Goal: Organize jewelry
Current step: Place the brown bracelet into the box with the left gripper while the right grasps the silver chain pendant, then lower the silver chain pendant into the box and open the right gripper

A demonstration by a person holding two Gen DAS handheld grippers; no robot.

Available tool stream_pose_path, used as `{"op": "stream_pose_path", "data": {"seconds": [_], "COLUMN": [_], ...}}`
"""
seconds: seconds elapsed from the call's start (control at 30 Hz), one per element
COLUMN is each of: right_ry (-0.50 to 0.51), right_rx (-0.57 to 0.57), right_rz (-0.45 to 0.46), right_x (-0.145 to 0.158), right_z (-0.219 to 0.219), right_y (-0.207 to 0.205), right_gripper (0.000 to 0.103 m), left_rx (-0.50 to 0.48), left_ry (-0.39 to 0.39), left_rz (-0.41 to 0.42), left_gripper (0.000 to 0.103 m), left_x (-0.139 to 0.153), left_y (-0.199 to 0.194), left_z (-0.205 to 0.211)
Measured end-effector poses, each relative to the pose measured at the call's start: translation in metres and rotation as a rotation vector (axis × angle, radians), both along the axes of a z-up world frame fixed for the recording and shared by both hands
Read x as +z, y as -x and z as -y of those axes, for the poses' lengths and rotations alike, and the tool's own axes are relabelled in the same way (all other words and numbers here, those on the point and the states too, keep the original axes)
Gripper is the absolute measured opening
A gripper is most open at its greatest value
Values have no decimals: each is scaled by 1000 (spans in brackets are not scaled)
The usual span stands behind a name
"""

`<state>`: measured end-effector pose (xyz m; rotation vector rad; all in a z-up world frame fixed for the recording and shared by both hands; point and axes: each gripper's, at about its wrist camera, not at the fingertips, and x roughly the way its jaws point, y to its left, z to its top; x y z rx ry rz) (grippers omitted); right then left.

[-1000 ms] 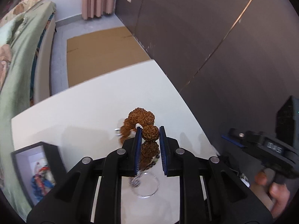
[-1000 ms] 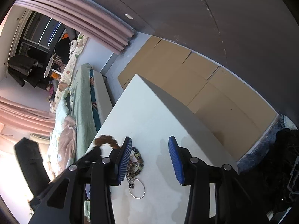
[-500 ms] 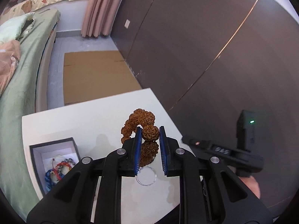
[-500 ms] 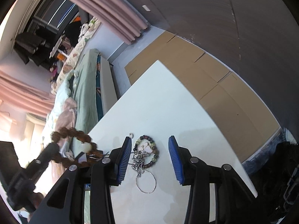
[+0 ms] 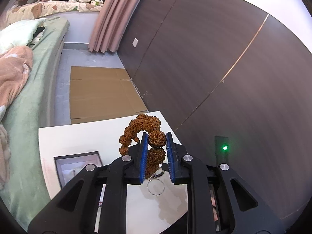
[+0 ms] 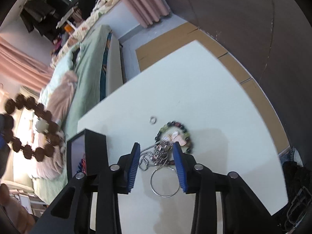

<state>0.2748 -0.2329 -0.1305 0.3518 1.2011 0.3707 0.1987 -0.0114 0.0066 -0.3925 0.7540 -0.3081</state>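
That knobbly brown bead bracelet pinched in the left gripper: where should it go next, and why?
Probably sideways, over the open dark box, then let go. The left gripper holds the knobbly brown bead bracelet in the air above the white table, and the box already seems to hold other pieces.

Right tongs (image 6: 157,152) apart above blurry jewelry (image 6: 165,150).

Both cameras sit just behind their blue-padded fingers and look down along them. The left view looks across the white counter (image 5: 81,136) toward the dark wall, from well above. The right view hangs closer over the counter, facing the bed (image 6: 85,58). Both show the counter, the black box (image 5: 78,161), the metal ring (image 6: 164,182) and the cardboard on the floor.
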Motion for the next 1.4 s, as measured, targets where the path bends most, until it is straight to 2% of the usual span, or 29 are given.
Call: {"op": "stream_pose_path", "data": {"seconds": [0.4, 0.43, 0.47, 0.5, 0.67, 0.77, 0.8, 0.83, 0.97, 1.03, 1.07, 1.23, 1.4], "right_ry": [118, 130, 142, 127, 86, 50, 38, 30, 7, -12, -17, -35, -40], "right_rx": [-14, -19, -18, -23, -35, -35, -31, -28, -18, -6, -1, 8, 13], "right_rz": [-80, -70, -64, -58, -9, 31, 43, 52, 108, 141, 164, 245, 332], "right_x": [-38, -37, -36, -34, -15, 2, 8, 12, 35, 49, 57, 94, 133], "right_z": [-28, -30, -31, -31, -34, -34, -34, -33, -34, -36, -37, -39, -43], "right_y": [-7, -7, -7, -6, 2, 7, 9, 11, 21, 26, 29, 38, 47], "right_gripper": [33, 33, 22, 16, 15, 15, 15, 15, 15, 15, 15, 15, 15], "left_rx": [71, 75, 78, 80, 81, 75, 73, 73, 95, 107, 118, 136, 147], "left_ry": [-1, -1, -3, -4, 0, 6, 7, 7, 0, 6, 3, 0, 9], "left_rz": [-19, -22, -28, -33, -92, -98, -101, -103, -100, -101, -94, -83, -78], "left_gripper": [19, 19, 19, 19, 19, 19, 22, 30, 42, 64, 68, 79, 79], "left_x": [-7, -8, -10, -12, -31, -36, -37, -38, -39, -39, -38, -35, -33], "left_y": [12, 11, 11, 11, 8, 8, 8, 9, 13, 14, 16, 21, 23], "left_z": [-43, -47, -51, -53, -63, -67, -68, -69, -77, -83, -86, -95, -102]}}
